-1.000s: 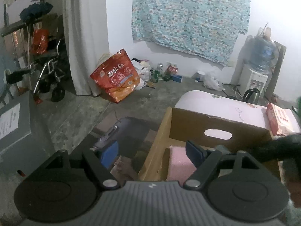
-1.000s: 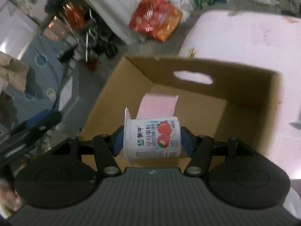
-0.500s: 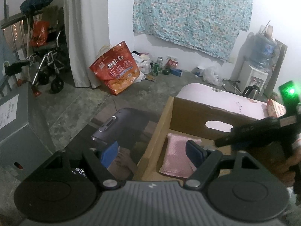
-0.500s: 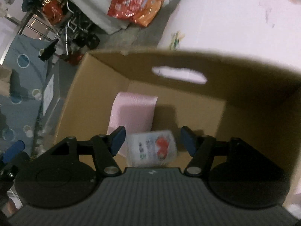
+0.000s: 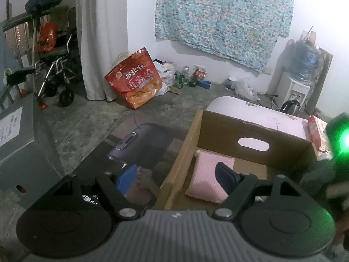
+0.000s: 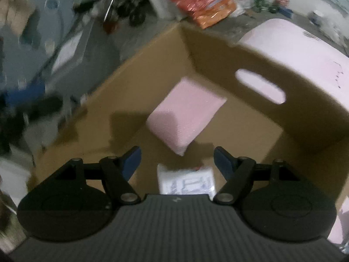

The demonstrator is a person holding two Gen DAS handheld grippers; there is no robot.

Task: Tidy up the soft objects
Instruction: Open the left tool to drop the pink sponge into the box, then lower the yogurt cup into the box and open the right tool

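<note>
Lying flat in the box [image 6: 152,52], the pink sponge [image 6: 185,113] points toward its handle-hole wall.

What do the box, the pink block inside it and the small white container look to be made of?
Box: brown matte cardboard, likely corrugated, with a punched handle slot. Pink block: probably foam or sponge, with a grainy speckled surface and soft corners. White container: seemingly thin plastic with a printed label; too blurred to be sure.
</note>
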